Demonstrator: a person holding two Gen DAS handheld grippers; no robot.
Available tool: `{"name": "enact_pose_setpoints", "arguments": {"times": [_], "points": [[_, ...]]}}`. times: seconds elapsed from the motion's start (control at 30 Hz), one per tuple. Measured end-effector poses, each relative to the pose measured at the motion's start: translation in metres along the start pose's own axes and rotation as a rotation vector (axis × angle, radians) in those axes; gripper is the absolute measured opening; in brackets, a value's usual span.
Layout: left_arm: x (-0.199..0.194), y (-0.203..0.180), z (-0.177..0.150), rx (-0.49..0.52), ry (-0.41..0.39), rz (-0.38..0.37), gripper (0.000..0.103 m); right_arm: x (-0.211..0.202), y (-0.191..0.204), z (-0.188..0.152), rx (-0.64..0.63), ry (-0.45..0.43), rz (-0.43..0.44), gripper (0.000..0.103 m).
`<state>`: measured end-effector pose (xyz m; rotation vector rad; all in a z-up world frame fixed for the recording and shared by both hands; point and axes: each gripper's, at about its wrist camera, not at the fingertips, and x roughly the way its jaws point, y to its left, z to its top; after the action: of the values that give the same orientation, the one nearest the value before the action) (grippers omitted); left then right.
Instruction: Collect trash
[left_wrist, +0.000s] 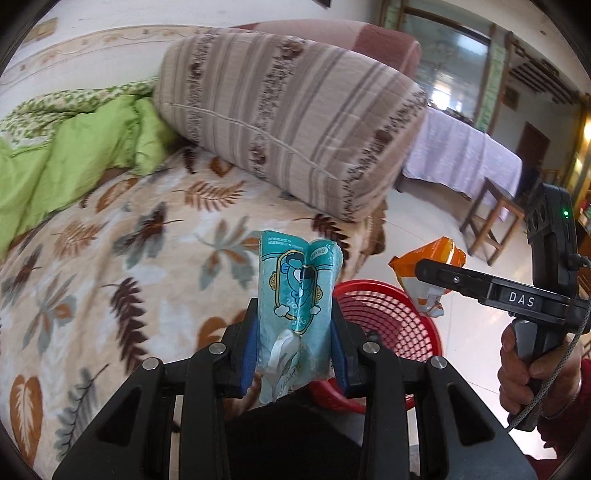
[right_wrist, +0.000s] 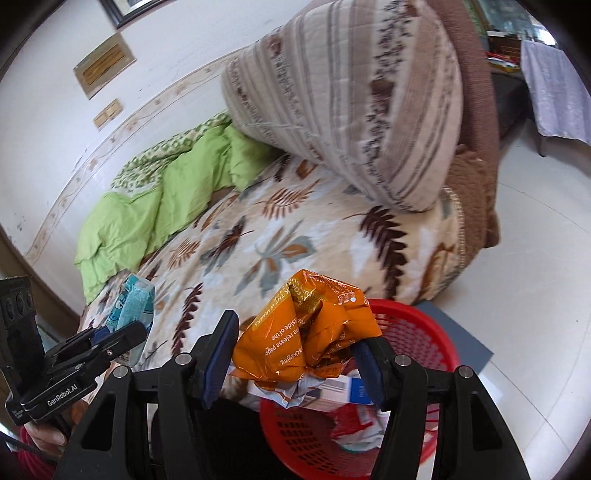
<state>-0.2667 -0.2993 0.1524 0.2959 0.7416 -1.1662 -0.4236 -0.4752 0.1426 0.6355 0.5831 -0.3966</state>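
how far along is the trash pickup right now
Done: some wrappers already lie in the red basket. In hand: the left tool grips a teal tissue pack, the right tool an orange wrapper, both near the basket. Left: dropping both in. No other litter shows on the leaf-print blanket.
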Motion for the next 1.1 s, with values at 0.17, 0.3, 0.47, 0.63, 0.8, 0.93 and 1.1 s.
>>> {"name": "enact_pose_setpoints", "arguments": {"times": [0.17, 0.3, 0.47, 0.63, 0.8, 0.93, 1.1], "points": [[0.024, -0.025, 0.008, 0.012, 0.052, -0.078, 0.034, -0.011, -0.019, 0.001, 0.025, -0.015, -0.04, 0.065], [0.043, -0.04, 0.009, 0.022, 0.098, -0.128, 0.034, -0.009, -0.029, 0.0, 0.044, -0.009, -0.06, 0.066], [0.056, -0.055, 0.006, 0.044, 0.124, -0.143, 0.049, -0.008, -0.04, -0.002, 0.07, -0.004, -0.067, 0.068], [0.054, -0.055, 0.008, 0.035, 0.112, -0.145, 0.058, -0.006, -0.043, -0.003, 0.084, 0.008, -0.06, 0.069], [0.046, -0.048, 0.008, 0.026, 0.093, -0.132, 0.065, -0.008, -0.038, -0.001, 0.068, -0.005, -0.084, 0.075], [0.031, -0.037, 0.006, 0.016, 0.05, -0.094, 0.079, -0.011, -0.02, -0.001, 0.001, -0.042, -0.2, 0.082], [0.004, -0.009, -0.002, 0.01, -0.009, -0.017, 0.092, -0.012, 0.017, -0.014, -0.106, -0.106, -0.382, 0.092]]}}
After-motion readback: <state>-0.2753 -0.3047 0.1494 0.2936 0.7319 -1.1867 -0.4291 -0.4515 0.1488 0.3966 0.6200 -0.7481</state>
